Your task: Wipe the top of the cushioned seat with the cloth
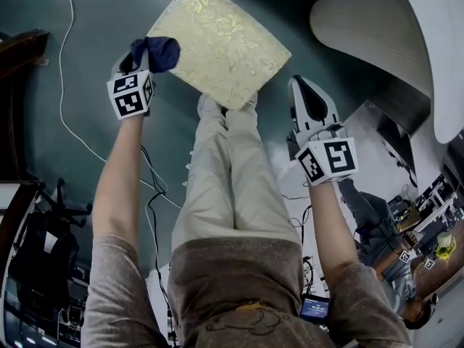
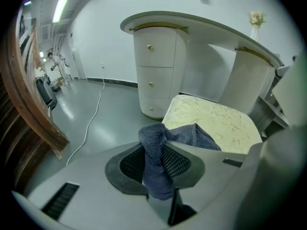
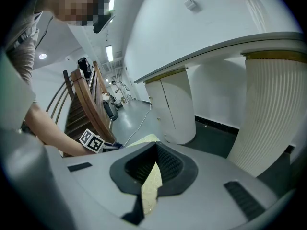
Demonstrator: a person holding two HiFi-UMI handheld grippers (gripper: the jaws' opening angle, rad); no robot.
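The cushioned seat (image 1: 217,38) has a cream, gold-patterned top and stands on the dark floor ahead of the person's legs. My left gripper (image 1: 147,58) is shut on a dark blue cloth (image 1: 158,52) and hovers at the seat's left edge. In the left gripper view the cloth (image 2: 158,162) bunches between the jaws of the left gripper (image 2: 156,147), with the seat (image 2: 216,123) just beyond. My right gripper (image 1: 303,93) is shut and holds nothing, to the right of the seat and apart from it. A cream sliver of the seat (image 3: 151,186) shows behind the tips of the right gripper (image 3: 156,152).
A white curved dressing table (image 2: 192,25) with a drawer column (image 2: 156,71) stands right behind the seat. A white cable (image 1: 69,71) trails over the floor at the left. Dark wooden furniture (image 2: 29,95) lies to the left. Another person (image 1: 391,252) sits at the lower right.
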